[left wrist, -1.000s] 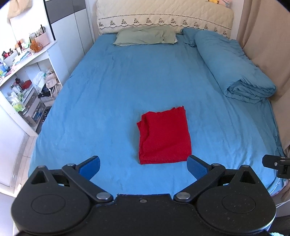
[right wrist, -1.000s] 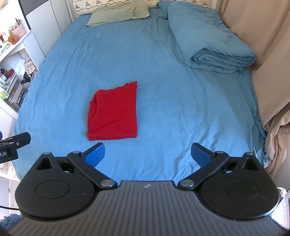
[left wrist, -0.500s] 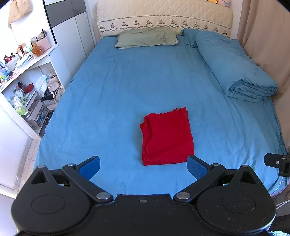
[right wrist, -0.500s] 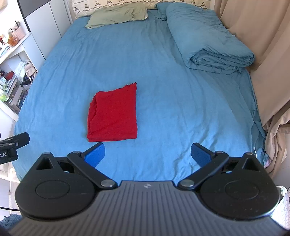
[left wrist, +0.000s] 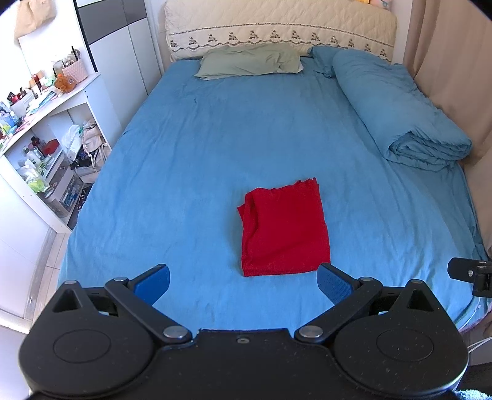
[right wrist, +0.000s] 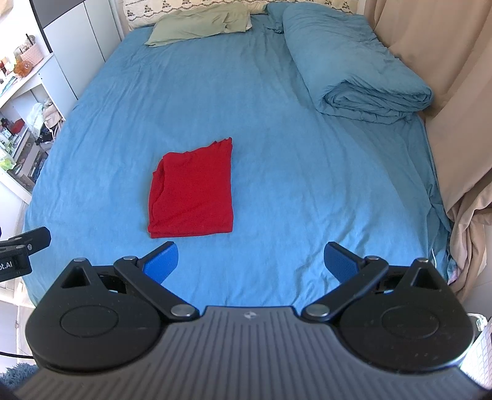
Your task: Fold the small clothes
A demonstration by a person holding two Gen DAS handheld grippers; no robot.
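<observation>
Change: we have pulled both grippers back; the folded red cloth garment (left wrist: 284, 226) looks farther off on the blue bedsheet (left wrist: 200, 154)
Left gripper (left wrist: 243, 281): released, empty
Right gripper (right wrist: 251, 259): released, empty
Meaning: we judge this fold finished

Both views have drawn back and risen a little from the bed (left wrist: 190, 160). In the left wrist view the red folded cloth (left wrist: 284, 227) now sits further right and lower, and more headboard (left wrist: 276, 24) shows. In the right wrist view the cloth (right wrist: 192, 190) has shifted slightly toward the centre of the frame.
</observation>
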